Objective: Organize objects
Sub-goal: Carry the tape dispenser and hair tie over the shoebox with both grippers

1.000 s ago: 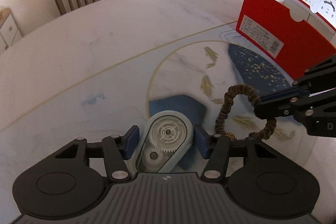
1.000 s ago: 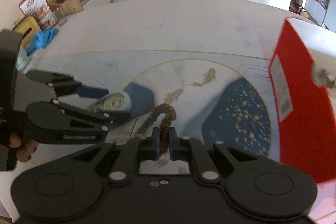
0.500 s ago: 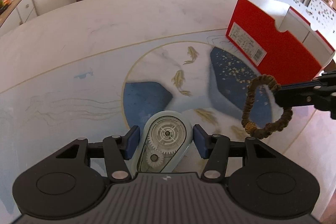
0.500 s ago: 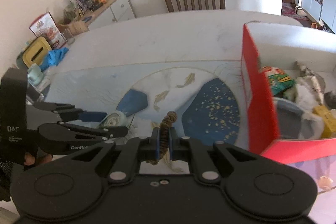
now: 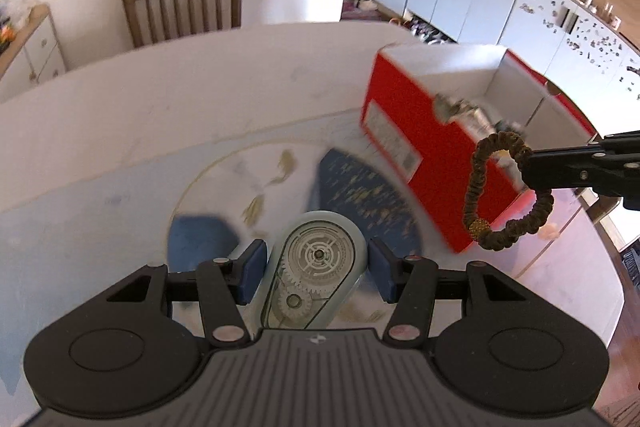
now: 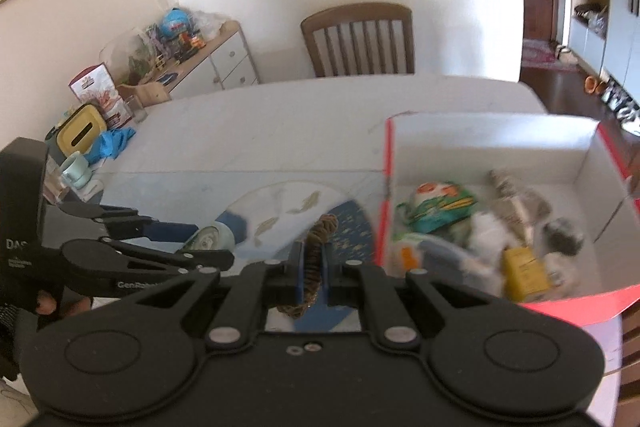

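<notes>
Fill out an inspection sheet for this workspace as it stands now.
Surface: white table with a blue fish-print mat; bare across the middle.
Job's things: pale blue correction-tape dispenser with clear gears; brown fabric scrunchie with a gold bead; open red cardboard box, already partly filled with packets.
Clutter: mint cups, blue cloth and a yellow box at the table's far left corner.
Grippers: left gripper shut on the dispenser; right gripper shut on the scrunchie, both off the table beside the box.
Cables: nothing seen.
Surroundings: wooden chair, sideboard with toys, white cabinets.
</notes>
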